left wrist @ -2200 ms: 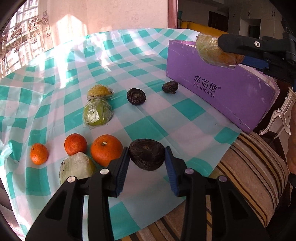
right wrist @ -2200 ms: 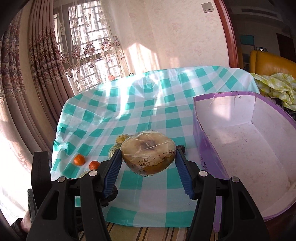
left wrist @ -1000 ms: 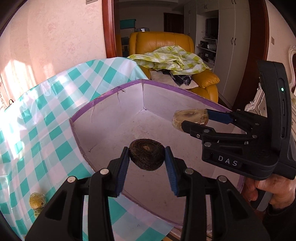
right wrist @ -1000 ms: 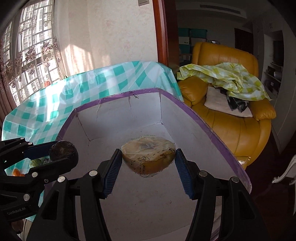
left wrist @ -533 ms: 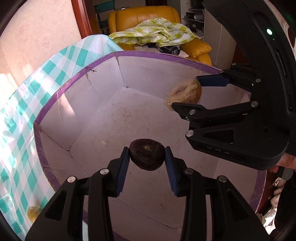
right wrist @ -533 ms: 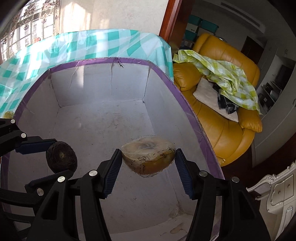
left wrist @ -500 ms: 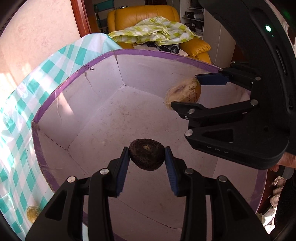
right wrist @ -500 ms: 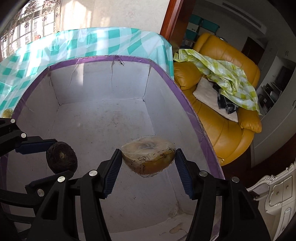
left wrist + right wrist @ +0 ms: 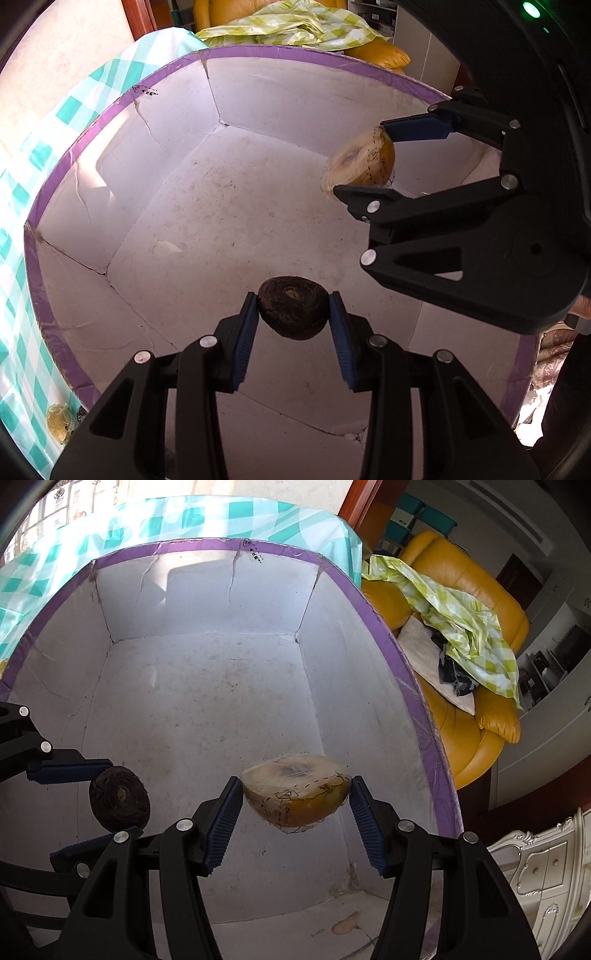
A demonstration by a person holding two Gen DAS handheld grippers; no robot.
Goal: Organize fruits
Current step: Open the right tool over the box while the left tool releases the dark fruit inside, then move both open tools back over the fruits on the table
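Observation:
My left gripper (image 9: 293,314) is shut on a dark brown wrinkled fruit (image 9: 293,312), held above the pale floor of the purple-rimmed box (image 9: 110,110). To its right, my right gripper (image 9: 295,799) is shut on a plastic-wrapped cut yellow fruit (image 9: 295,797), also inside the box (image 9: 388,627). In the left wrist view the wrapped fruit (image 9: 364,160) shows at the upper right between the right gripper's blue pads. In the right wrist view the dark fruit (image 9: 119,803) shows at the left. Nothing lies on the box floor.
A teal-and-white checked tablecloth (image 9: 33,155) covers the table left of the box. One wrapped yellow fruit (image 9: 59,421) lies on it by the box's near corner. A yellow armchair (image 9: 472,701) with a green checked cloth stands past the box.
Both grippers have tilted downward and sunk into the box with their fruits still held. The box floor now fills both views, and the grips are the same.

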